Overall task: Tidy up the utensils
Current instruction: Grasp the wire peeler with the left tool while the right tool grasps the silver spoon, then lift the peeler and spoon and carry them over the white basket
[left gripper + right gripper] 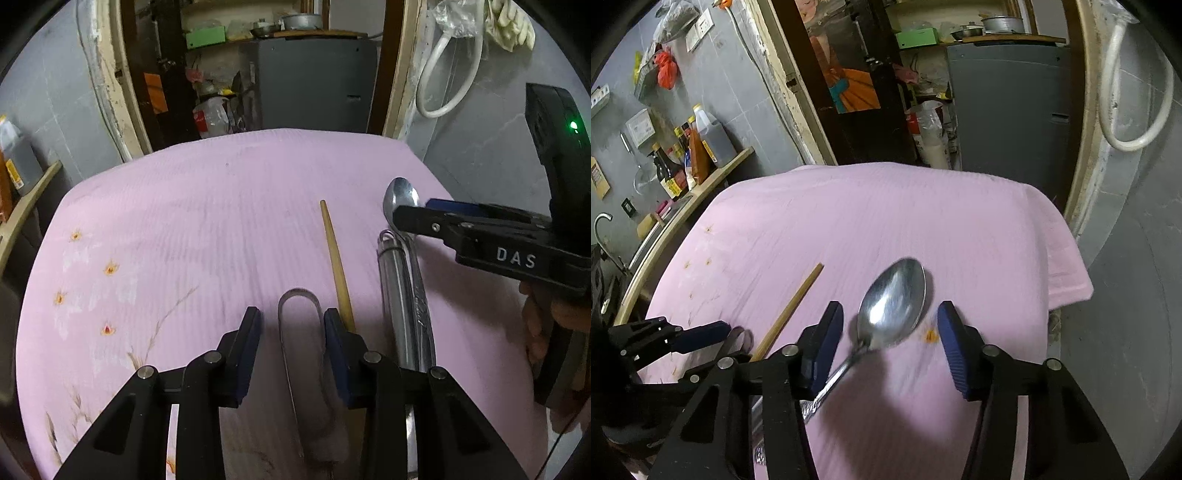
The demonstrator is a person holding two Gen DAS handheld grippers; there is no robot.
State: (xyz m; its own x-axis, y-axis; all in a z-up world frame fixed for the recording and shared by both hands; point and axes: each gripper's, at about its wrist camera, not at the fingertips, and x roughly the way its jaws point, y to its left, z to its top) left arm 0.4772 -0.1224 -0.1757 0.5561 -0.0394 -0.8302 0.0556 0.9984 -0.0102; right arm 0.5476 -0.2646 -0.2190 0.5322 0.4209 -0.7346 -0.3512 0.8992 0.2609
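While both grippers hover with jaws apart, the utensils lie loose on the pink cloth [184,221]

Left gripper [291,350] straddles the bent metal strip [299,314] at lower centre; right gripper [890,350] brackets the spoon [892,306]; chopstick [336,266] between; sorting looks barely begun

A shiny metal spoon [892,304] is seen lying bowl-up on the pink cloth, handle running back toward the camera. A thin wooden chopstick [337,266] is laid out straight just left of it. A bent steel U-shaped strip [299,321], maybe tongs, is found left of the chopstick. A steel tube-like utensil [393,295] is pressed right alongside the spoon's handle.
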